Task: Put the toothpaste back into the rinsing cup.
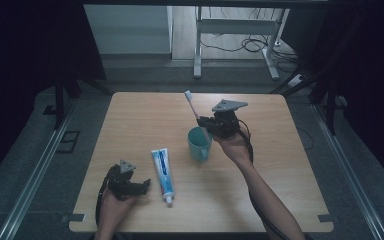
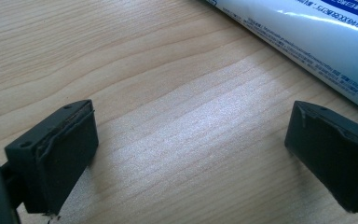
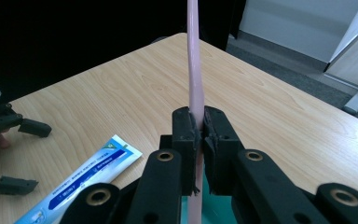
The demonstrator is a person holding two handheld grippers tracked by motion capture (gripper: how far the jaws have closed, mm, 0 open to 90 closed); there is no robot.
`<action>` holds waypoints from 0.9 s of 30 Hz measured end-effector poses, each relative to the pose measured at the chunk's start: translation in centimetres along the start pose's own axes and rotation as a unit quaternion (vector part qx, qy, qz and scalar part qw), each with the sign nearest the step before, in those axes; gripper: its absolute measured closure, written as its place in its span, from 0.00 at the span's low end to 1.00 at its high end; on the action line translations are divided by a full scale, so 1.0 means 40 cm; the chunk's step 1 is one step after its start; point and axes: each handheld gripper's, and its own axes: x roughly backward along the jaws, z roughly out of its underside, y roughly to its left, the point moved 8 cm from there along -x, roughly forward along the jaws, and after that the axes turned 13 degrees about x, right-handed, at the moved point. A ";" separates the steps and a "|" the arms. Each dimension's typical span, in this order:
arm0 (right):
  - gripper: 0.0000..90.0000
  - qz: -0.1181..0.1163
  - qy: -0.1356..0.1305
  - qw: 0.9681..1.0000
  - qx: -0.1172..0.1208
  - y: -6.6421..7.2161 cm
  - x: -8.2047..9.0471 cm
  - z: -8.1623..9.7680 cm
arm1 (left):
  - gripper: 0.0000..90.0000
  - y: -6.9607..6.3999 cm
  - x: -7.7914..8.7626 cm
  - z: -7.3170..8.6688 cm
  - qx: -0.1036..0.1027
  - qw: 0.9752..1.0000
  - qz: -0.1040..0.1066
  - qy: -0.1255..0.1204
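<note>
Progress stands at mid-task: the right gripper (image 1: 211,125) has its jaws clamped tight on the handle of a slim pink plastic toothbrush (image 1: 192,106), held with its white bristle head up and tilted, the lower end of the handle reaching into or just above a teal plastic mug (image 1: 199,142); which of the two cannot be told. Judged from this, the toothbrush is either about to be stood in the mug or being lifted out. The left gripper (image 1: 141,185) rests low on the table with jaws wide apart and empty, just beside a white-and-blue toothpaste tube (image 1: 162,170), which lies flat and untouched. Surface is a light wood-grain tabletop (image 1: 280,165). Beyond it, grey floor, white desk legs (image 1: 198,47) and loose cables (image 1: 247,46).
</note>
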 end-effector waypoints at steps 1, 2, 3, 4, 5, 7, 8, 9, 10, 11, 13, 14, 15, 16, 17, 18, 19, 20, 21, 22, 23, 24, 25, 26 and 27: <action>0.93 -0.001 -0.001 1.000 -0.002 0.001 -0.006 0.002 | 0.03 0.000 0.000 0.000 0.000 1.000 0.000 0.000; 0.93 -0.001 0.000 1.000 -0.002 0.001 -0.011 0.004 | 0.03 0.000 0.000 0.000 0.000 1.000 0.000 0.000; 0.93 0.000 0.000 1.000 -0.002 0.001 -0.015 0.006 | 0.03 0.000 0.000 0.000 0.000 1.000 0.000 0.000; 0.93 0.000 0.000 1.000 -0.001 0.002 -0.018 0.008 | 0.03 0.000 0.000 0.000 0.000 1.000 0.000 0.000; 0.93 -0.001 0.001 1.000 -0.003 0.002 -0.022 0.010 | 0.03 0.000 0.000 0.000 0.000 1.000 0.000 0.000; 0.93 -0.002 0.002 1.000 -0.003 0.003 -0.028 0.015 | 0.03 0.000 0.000 0.000 0.000 1.000 0.001 0.000; 0.93 -0.003 0.003 1.000 -0.003 0.003 -0.030 0.019 | 0.03 0.000 0.000 0.000 0.000 1.000 0.001 0.000; 0.93 -0.003 0.004 1.000 -0.005 0.003 -0.032 0.022 | 0.03 0.000 0.000 0.000 0.000 1.000 0.001 0.000; 0.93 -0.004 0.005 1.000 -0.004 0.003 -0.034 0.026 | 0.03 0.000 0.000 0.000 0.000 1.000 0.001 0.000; 0.93 -0.004 0.005 1.000 -0.003 0.004 -0.035 0.028 | 0.03 0.000 0.000 0.000 0.000 1.000 0.001 0.000; 0.93 -0.005 0.006 1.000 -0.005 0.005 -0.038 0.035 | 0.03 0.000 0.000 0.000 0.000 1.000 0.001 0.000; 0.93 -0.006 0.007 1.000 -0.005 0.005 -0.040 0.038 | 0.03 0.000 0.000 0.000 0.000 1.000 0.001 0.000; 0.93 -0.007 0.008 1.000 -0.004 0.007 -0.042 0.041 | 0.03 0.000 0.000 0.000 0.000 1.000 0.001 0.000; 0.93 -0.007 0.009 1.000 -0.003 0.007 -0.043 0.043 | 0.03 0.000 0.000 0.000 0.000 1.000 0.001 0.000; 0.93 -0.009 0.009 1.000 -0.004 0.009 -0.045 0.046 | 0.03 0.000 0.000 0.000 0.000 1.000 0.001 0.000; 0.93 -0.009 0.010 1.000 -0.004 0.010 -0.047 0.048 | 0.03 0.000 0.000 0.000 0.000 1.000 0.001 0.000; 0.93 -0.011 0.011 1.000 -0.004 0.012 -0.050 0.053 | 0.03 0.000 0.000 0.000 0.000 1.000 0.001 0.000; 0.93 -0.012 0.012 1.000 -0.004 0.014 -0.053 0.057 | 0.03 0.000 0.000 0.000 0.000 1.000 0.001 0.000; 0.93 -0.013 0.013 1.000 -0.005 0.016 -0.055 0.060 | 0.03 0.000 0.000 0.000 0.000 1.000 0.000 0.000; 0.93 -0.014 0.014 1.000 -0.005 0.017 -0.057 0.064 | 0.03 0.000 0.000 0.000 0.000 1.000 0.001 0.000; 0.93 -0.015 0.016 1.000 -0.005 0.018 -0.061 0.069 | 0.03 0.000 0.000 0.000 0.000 1.000 0.001 0.000; 0.93 -0.016 0.018 1.000 -0.006 0.020 -0.063 0.074 | 0.03 0.000 0.000 0.000 0.000 1.000 0.001 0.000; 0.93 -0.017 0.019 1.000 -0.006 0.021 -0.066 0.078 | 0.03 0.000 0.000 0.000 0.000 1.000 0.001 0.000; 0.93 -0.018 0.021 1.000 -0.008 0.022 -0.069 0.083 | 0.03 0.000 0.000 0.000 0.000 1.000 0.001 0.000; 0.93 -0.018 0.022 1.000 -0.008 0.023 -0.071 0.087 | 0.03 0.000 0.000 0.000 0.000 1.000 0.001 0.000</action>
